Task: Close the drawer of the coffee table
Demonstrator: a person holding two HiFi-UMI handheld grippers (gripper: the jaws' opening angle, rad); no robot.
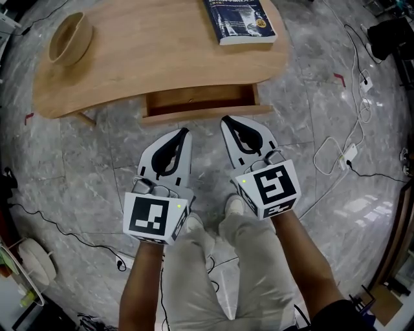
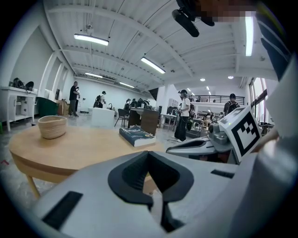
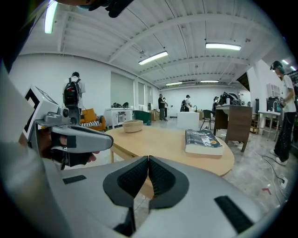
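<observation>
The wooden coffee table (image 1: 129, 71) has its drawer (image 1: 200, 98) pulled partly out from under the near edge, its inside bare. Both grey grippers point at it with their jaws pressed together and nothing held. My left gripper (image 1: 186, 132) hangs a little short of the drawer front (image 1: 206, 115). The tip of my right gripper (image 1: 226, 119) is right at the drawer front; I cannot tell if it touches. In the left gripper view the shut left gripper (image 2: 148, 154) faces the table edge (image 2: 70, 148). In the right gripper view the shut right gripper (image 3: 148, 158) does the same.
A woven bowl (image 1: 70, 37) stands on the table's left end and a dark book (image 1: 240, 19) lies at its right. Cables and a power strip (image 1: 349, 155) lie on the marble floor at the right. The person's legs (image 1: 226, 258) are below the grippers. People stand far back in the hall.
</observation>
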